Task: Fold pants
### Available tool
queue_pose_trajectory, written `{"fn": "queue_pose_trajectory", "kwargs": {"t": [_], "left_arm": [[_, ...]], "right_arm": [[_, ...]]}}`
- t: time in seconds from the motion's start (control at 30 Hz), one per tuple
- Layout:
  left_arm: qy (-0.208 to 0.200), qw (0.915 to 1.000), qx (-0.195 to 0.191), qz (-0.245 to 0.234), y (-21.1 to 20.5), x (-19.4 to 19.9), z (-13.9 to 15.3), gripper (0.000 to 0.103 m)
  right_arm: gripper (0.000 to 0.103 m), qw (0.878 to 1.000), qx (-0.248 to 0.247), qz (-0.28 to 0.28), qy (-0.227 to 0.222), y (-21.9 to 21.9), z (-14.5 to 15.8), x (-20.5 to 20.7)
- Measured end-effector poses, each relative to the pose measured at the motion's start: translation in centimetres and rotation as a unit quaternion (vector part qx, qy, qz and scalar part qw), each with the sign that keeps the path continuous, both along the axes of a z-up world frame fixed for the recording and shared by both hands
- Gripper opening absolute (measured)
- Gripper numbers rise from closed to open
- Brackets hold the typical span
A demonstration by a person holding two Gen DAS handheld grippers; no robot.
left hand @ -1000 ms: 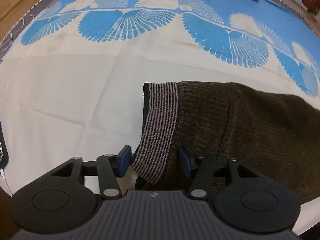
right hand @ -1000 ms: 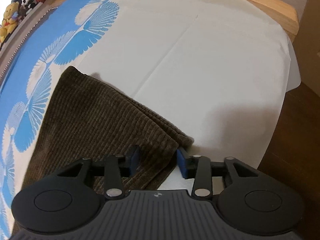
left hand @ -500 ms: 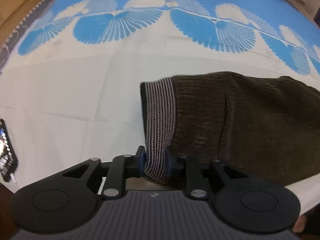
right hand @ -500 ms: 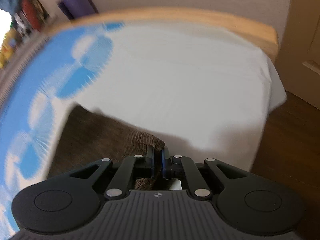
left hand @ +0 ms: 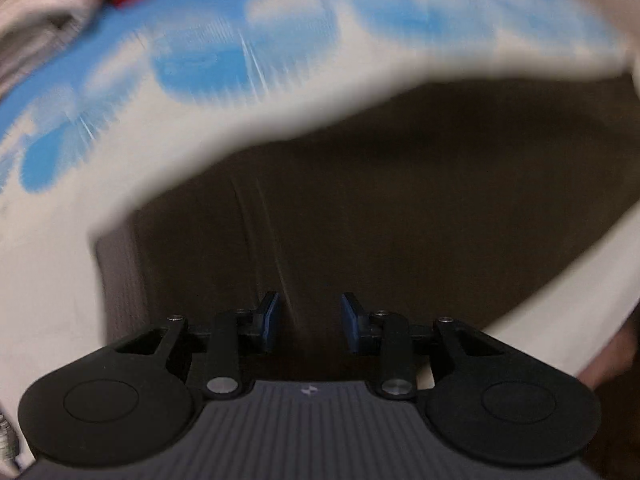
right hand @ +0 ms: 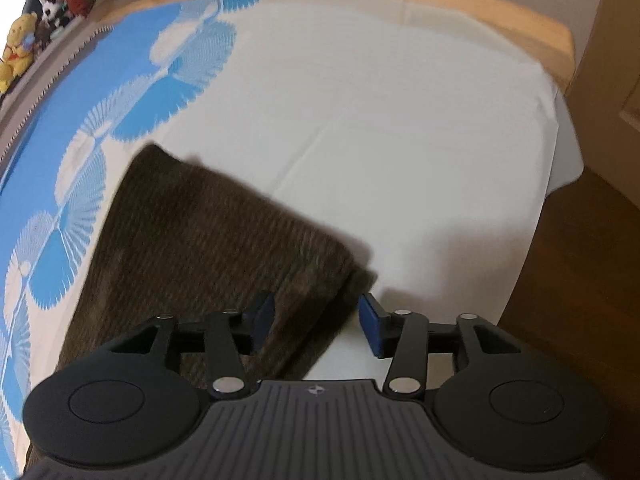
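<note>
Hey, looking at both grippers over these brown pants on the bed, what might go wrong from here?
1. The right gripper is opening with the pants corner between its fingers, not pressed; a careless lift may drag the fold apart.
2. That corner lies near the sheet's edge, so a nudge might slide it off.
3. The left gripper view is badly blurred, jaws opening; regrasping now could miss the waistband.

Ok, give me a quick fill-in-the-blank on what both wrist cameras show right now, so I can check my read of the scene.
1. The pants are dark ____ ribbed fabric.
2. They lie on a sheet that is white with a ____ fan pattern.
3. The pads of the right gripper are coloured ____.
4. Beyond the sheet's far edge runs a ____ rail.

Missing words: brown; blue; blue; wooden
</note>
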State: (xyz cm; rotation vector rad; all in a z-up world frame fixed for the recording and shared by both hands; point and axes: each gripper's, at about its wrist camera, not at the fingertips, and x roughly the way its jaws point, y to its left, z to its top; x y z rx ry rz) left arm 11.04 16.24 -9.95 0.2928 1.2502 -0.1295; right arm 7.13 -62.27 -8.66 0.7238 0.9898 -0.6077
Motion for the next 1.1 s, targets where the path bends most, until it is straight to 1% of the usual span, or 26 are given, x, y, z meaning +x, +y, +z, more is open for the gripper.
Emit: {"fn": "queue_pose_trajectory", "kwargs": {"t": [0.03, 0.07, 0.1, 0.17, 0.23, 0.3, 0.47, 0.5, 0.57, 0.6, 0.63, 0.67, 0.73, 0.83, 0.93, 1.0, 1.07, 1.1], "left_arm": [[0.006, 0.9993, 0.032, -0.020, -1.0, -0.4, -0.8, 0.044], [-0.004, 0.9980, 0.051, -0.036, -1.7, -0.4, -0.7, 0.044], [-0.016, 0.9976, 0.054, -0.041, -2.2, -0.3, -0.2, 0.044], [-0.030, 0.9986, 0.036, -0.026, -2.6, 0.0, 0.7, 0.045], [-0.049, 0.9980, 0.033, -0.021, -3.5, 0.1, 1.5, 0.045], [-0.060, 0.9972, 0.033, -0.029, -4.8, 0.2, 1.9, 0.045], [-0.074, 0.9960, 0.017, -0.049, -7.6, 0.4, 2.1, 0.046], [-0.076, 0.9956, 0.015, -0.051, -8.0, 0.4, 2.1, 0.046], [-0.080, 0.9951, 0.008, -0.058, -9.0, 0.8, 2.0, 0.046], [-0.083, 0.9947, 0.006, -0.061, -9.3, 0.9, 2.1, 0.046], [-0.085, 0.9944, 0.004, -0.063, -9.4, 0.9, 2.2, 0.046], [-0.087, 0.9941, 0.002, -0.065, -9.7, 1.0, 2.2, 0.046], [-0.092, 0.9936, 0.000, -0.066, -10.2, 1.5, 2.5, 0.046], [-0.097, 0.9937, -0.010, -0.055, -10.4, 2.4, 2.9, 0.046], [-0.102, 0.9935, -0.015, -0.047, -10.2, 2.6, 3.6, 0.046], [-0.104, 0.9935, -0.017, -0.043, -9.9, 2.3, 3.8, 0.046], [-0.106, 0.9935, -0.018, -0.036, -9.4, 2.3, 4.1, 0.046], [-0.108, 0.9935, -0.019, -0.031, -9.1, 2.3, 4.3, 0.046]], "right_arm": [[0.052, 1.000, 0.007, -0.001, 0.003, 0.0, -0.3, 0.0], [0.053, 1.000, 0.016, -0.004, 0.003, -0.2, -0.6, -0.2], [0.053, 1.000, 0.022, -0.007, 0.005, -0.3, -0.8, -0.2], [0.054, 0.999, 0.034, -0.019, 0.008, -0.6, -1.4, -0.3], [0.054, 0.998, 0.046, -0.030, 0.003, -1.0, -2.0, -0.3], [0.054, 0.998, 0.051, -0.038, 0.002, -1.2, -2.4, -0.1], [0.058, 0.997, 0.051, -0.063, -0.012, -1.4, -2.9, 0.4], [0.060, 0.996, 0.051, -0.068, -0.014, -1.4, -3.0, 0.5], [0.060, 0.996, 0.041, -0.072, -0.014, -1.0, -2.9, 0.8], [0.053, 0.997, 0.035, -0.071, -0.011, -0.8, -2.9, 1.0], [0.043, 0.997, 0.027, -0.074, -0.007, -0.6, -2.9, 1.1], [0.038, 0.996, 0.021, -0.082, -0.003, -0.5, -2.9, 1.1], [0.029, 0.994, 0.027, -0.101, -0.012, -0.8, -2.9, 0.8], [0.023, 0.990, 0.041, -0.129, -0.037, -0.9, -2.1, 0.2], [0.022, 0.987, 0.041, -0.142, -0.062, -0.3, -0.4, -0.2], [0.021, 0.987, 0.024, -0.136, -0.077, 0.5, 1.0, -0.1], [0.020, 0.989, -0.011, -0.113, -0.095, 2.1, 2.9, 0.2], [0.020, 0.989, -0.037, -0.094, -0.106, 3.3, 4.1, 0.5]]}}
